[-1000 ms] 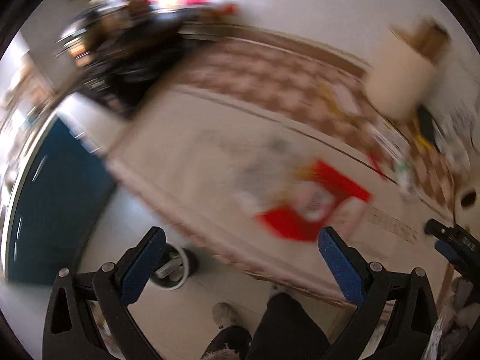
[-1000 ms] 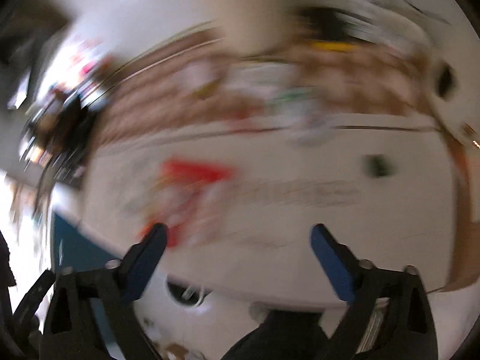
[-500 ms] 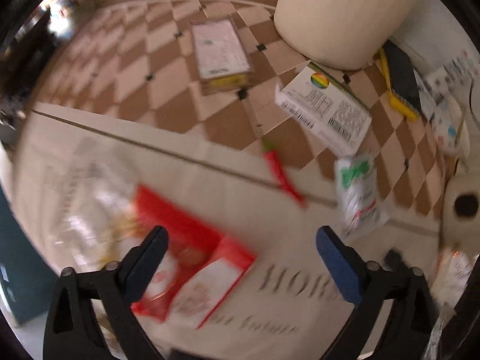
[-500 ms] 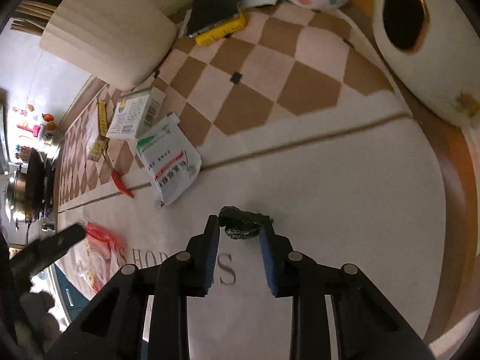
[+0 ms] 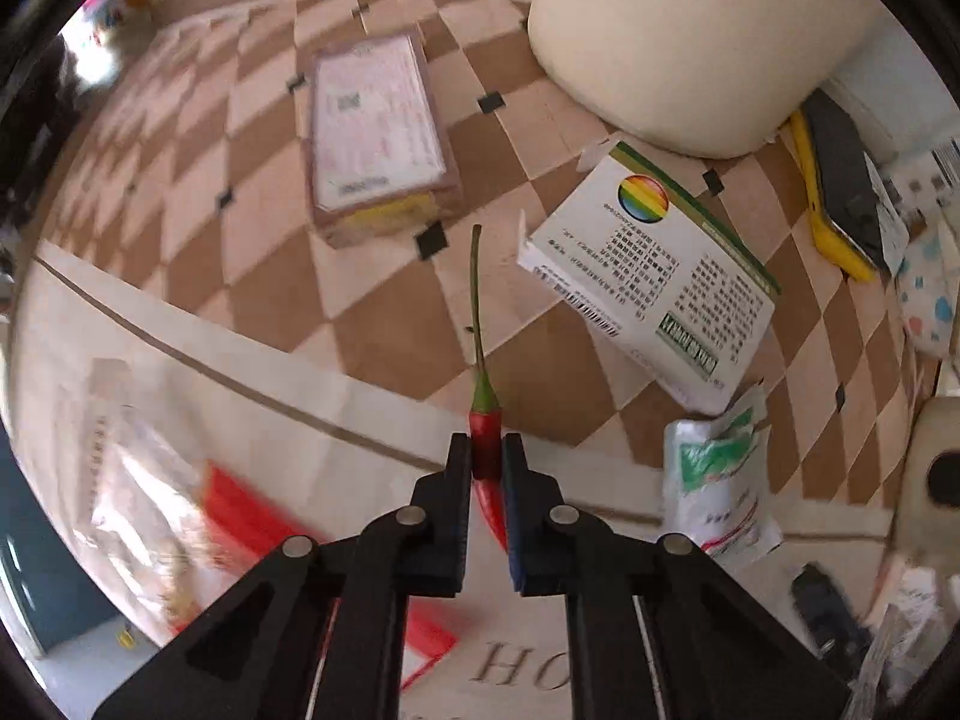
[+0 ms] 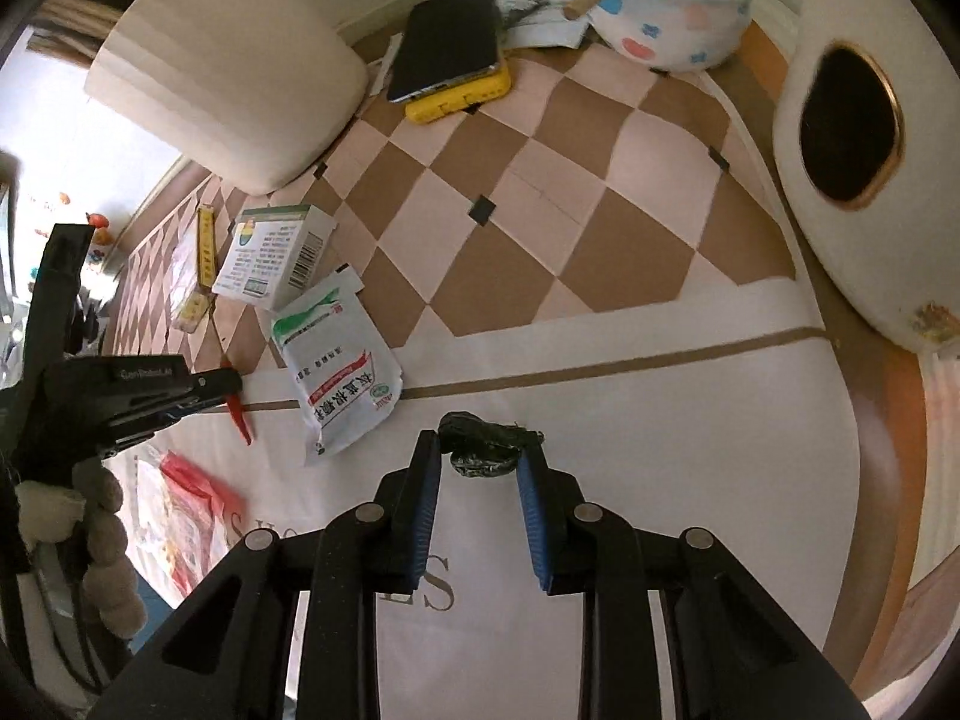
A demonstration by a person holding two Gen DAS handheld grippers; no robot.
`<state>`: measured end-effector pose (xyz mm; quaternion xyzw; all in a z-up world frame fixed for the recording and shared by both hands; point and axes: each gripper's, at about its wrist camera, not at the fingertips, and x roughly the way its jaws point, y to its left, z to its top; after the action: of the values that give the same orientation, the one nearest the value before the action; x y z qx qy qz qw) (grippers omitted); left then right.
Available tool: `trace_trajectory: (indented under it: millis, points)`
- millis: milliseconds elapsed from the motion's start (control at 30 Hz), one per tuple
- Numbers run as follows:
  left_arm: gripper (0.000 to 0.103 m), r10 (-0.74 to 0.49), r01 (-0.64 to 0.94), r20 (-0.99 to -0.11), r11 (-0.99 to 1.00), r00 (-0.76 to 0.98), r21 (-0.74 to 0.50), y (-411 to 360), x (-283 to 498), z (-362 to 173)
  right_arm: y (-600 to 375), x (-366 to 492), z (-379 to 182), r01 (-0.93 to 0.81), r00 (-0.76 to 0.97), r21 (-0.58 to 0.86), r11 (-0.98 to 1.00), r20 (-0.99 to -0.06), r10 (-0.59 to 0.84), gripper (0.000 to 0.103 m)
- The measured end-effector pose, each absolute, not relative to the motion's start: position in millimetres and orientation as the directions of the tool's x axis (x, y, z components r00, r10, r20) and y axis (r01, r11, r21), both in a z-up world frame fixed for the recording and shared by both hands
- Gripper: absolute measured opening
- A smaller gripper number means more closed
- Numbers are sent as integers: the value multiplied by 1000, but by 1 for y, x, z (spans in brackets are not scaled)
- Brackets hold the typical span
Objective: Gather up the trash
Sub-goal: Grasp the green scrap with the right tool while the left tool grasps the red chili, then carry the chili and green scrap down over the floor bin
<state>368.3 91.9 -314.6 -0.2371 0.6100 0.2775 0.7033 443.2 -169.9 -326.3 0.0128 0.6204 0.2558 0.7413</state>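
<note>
1. The left gripper (image 5: 487, 457) pinches a red chili (image 5: 485, 420) between its fingers, the green stem pointing away over the checkered desk (image 5: 384, 324).
2. The right gripper (image 6: 480, 450) has its fingers closed against a black crumpled wad (image 6: 483, 443) on the desk's white part.
3. A white sachet (image 6: 336, 360) lies between the two grippers, touching a medicine box (image 5: 654, 276).
4. A phone (image 6: 447, 39) lies on a yellow case by a bowl (image 6: 672, 18).
</note>
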Motion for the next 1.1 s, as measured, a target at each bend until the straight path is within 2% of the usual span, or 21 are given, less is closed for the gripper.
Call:
trace_trajectory:
  millis: [233, 500, 700, 900, 1100]
  points:
    - [7, 283, -620, -944, 776, 172, 120, 69, 322, -259, -143, 430, -297, -480, 158, 297, 826, -896, 414, 27]
    - [7, 369, -669, -895, 734, 252, 114, 90, 233, -195, -98, 389, -256, -601, 147, 316, 734, -859, 490, 27]
    - [7, 438, -768, -862, 633, 255, 95, 126, 127, -171, -46, 319, -232, -691, 102, 333, 642, -834, 542, 27]
    - [7, 450, -871, -872, 487, 194, 58, 148, -3, -185, 14, 214, -224, -788, 0, 342, 512, -832, 555, 27]
    - [7, 368, -949, -923, 314, 111, 11, 172, -140, -244, 72, 90, -260, -844, -137, 358, 400, -863, 486, 27]
